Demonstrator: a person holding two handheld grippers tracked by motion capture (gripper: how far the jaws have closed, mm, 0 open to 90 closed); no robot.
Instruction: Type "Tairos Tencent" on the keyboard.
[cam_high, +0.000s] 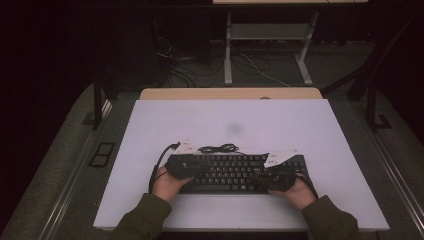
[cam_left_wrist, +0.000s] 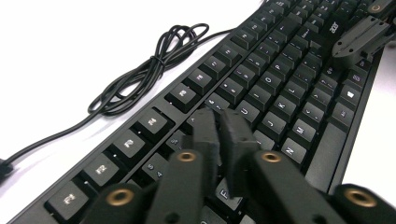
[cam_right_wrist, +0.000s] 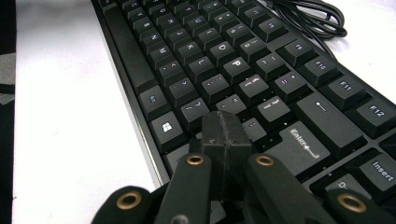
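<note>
both hands sit at the table's near edge, each with a gripper poised over the keyboard (cam_high: 235, 171), which lies square across the white table (cam_high: 150, 130). the left gripper (cam_left_wrist: 223, 122) hovers over the keys at the board's left part, its jaws nearly together with a thin slit between them and nothing in it. the right gripper (cam_right_wrist: 226, 125) has its jaws clenched flat together, empty, tips over the keys just left of enter. the work looks like key pressing: to do it well, i'd keep the jaws closed into one blunt tip, come straight down on a single cap, and stay off its neighbours. beyond the board's far edge lies its bundled cable (cam_high: 218, 148), well clear.
</note>
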